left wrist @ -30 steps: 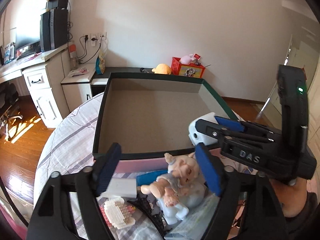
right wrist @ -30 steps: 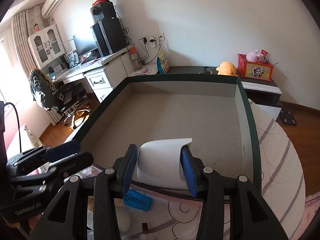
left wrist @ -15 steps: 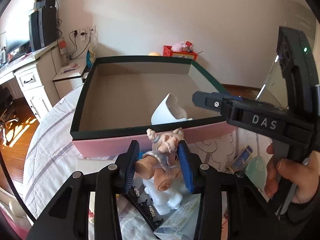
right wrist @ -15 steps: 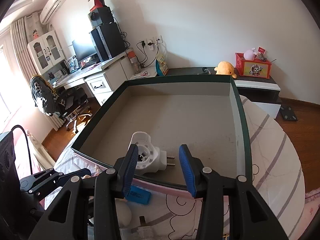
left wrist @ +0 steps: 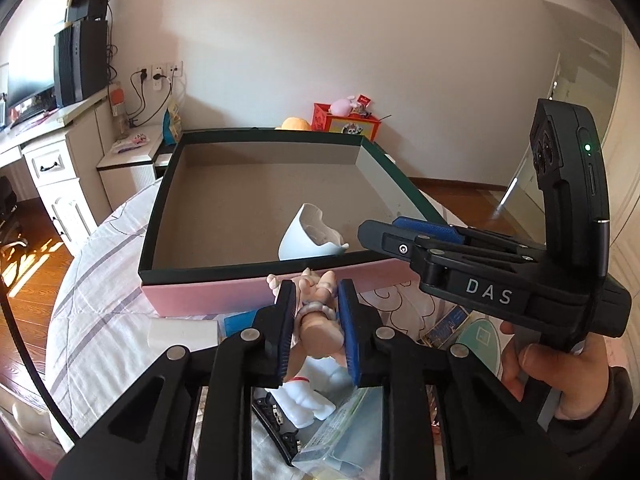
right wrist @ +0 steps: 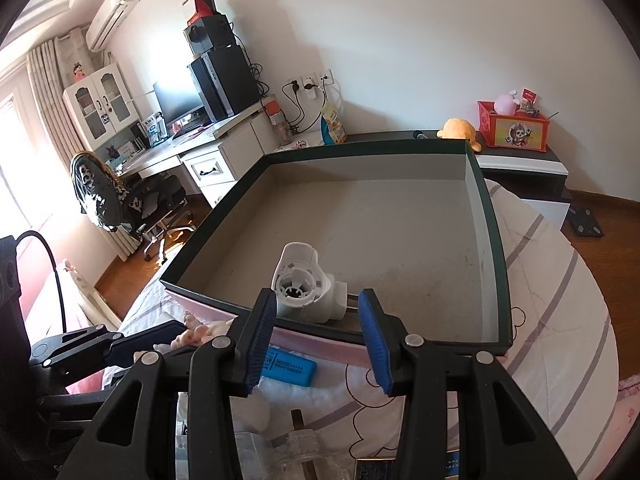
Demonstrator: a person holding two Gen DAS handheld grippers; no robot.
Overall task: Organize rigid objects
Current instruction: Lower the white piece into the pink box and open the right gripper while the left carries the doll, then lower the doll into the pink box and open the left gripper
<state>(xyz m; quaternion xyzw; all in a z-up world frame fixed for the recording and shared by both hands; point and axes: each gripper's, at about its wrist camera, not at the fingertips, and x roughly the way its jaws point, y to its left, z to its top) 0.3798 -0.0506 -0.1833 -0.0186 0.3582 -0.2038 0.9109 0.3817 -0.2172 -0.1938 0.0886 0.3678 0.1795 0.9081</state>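
My left gripper (left wrist: 316, 300) is shut on a small baby doll figurine (left wrist: 318, 330) and holds it just in front of the near wall of a large open box (left wrist: 208, 268) with dark green rim and pink outside. A white plug-in device (left wrist: 310, 238) lies inside the box near the front wall; it also shows in the right wrist view (right wrist: 306, 286). My right gripper (right wrist: 316, 332) is open and empty, held above the box's near wall (right wrist: 328, 334), just behind the white device. The right gripper also shows in the left wrist view (left wrist: 404, 232).
On the bedcover in front of the box lie a blue eraser (right wrist: 290, 366), a white block (left wrist: 182, 334), a clear plastic packet (left wrist: 340, 436) and a black hair clip (left wrist: 276, 420). A desk (right wrist: 212, 148) and a low cabinet (right wrist: 520, 160) stand behind the bed.
My right gripper let go of the white device, which now lies in the box, and drew back. My left gripper closed on the doll figurine and lifted it slightly.
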